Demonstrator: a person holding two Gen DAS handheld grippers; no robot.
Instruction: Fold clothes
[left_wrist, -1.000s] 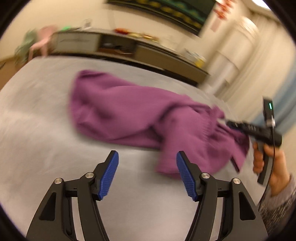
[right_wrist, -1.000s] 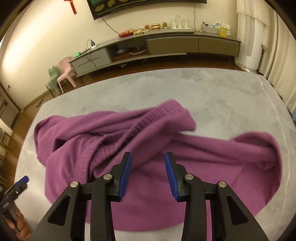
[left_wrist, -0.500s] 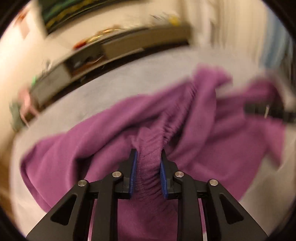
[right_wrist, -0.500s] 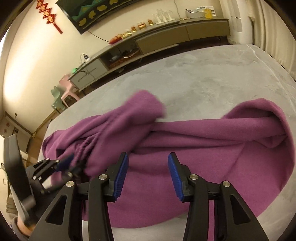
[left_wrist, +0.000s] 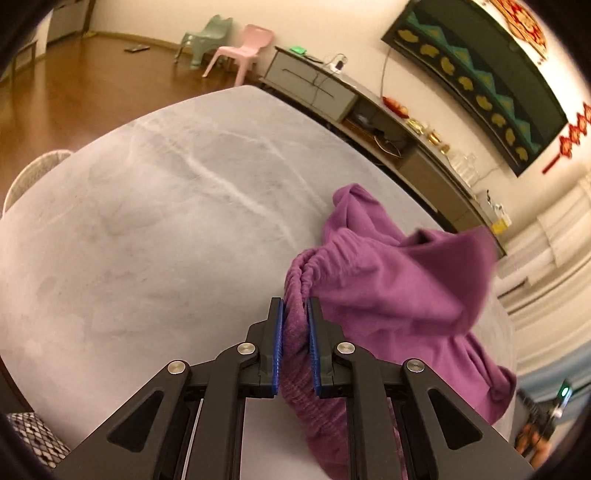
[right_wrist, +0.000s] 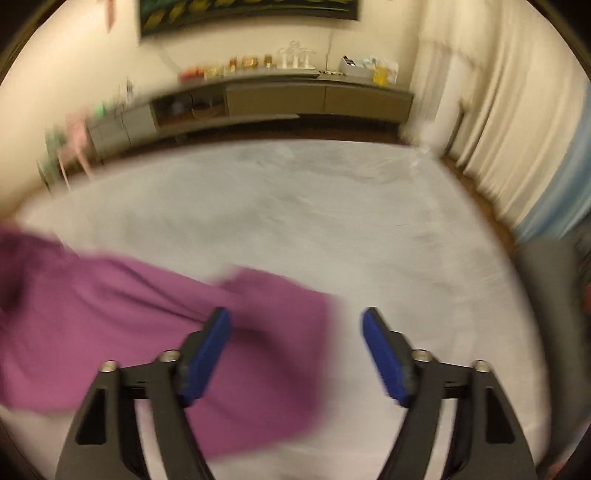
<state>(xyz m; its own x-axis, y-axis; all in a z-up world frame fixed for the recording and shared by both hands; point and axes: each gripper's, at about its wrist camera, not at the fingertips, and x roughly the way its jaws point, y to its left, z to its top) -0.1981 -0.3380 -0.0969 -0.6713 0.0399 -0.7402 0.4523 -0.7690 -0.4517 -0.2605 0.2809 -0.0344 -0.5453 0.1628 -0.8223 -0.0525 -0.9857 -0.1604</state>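
Note:
Purple fleece trousers (left_wrist: 391, 291) lie bunched on the grey table (left_wrist: 155, 229). My left gripper (left_wrist: 295, 312) is shut on the gathered elastic waistband (left_wrist: 295, 280), lifting it off the table. In the right wrist view, which is blurred, the purple trousers (right_wrist: 110, 314) stretch across the lower left. My right gripper (right_wrist: 295, 328) is open wide, its left finger over the cloth's edge and its right finger over bare table, with nothing between them. The right gripper's handle and a hand (left_wrist: 535, 439) show at the lower right of the left wrist view.
A long low cabinet (right_wrist: 280, 99) with small items runs along the far wall. Pink and green small chairs (left_wrist: 240, 51) stand on the wooden floor beyond the table. A white wicker basket (left_wrist: 29, 177) sits off the table's left edge. Curtains (right_wrist: 517, 140) hang at the right.
My left gripper closed on the waistband and has pulled it left and up. My right gripper has opened wider and swung right, off most of the cloth.

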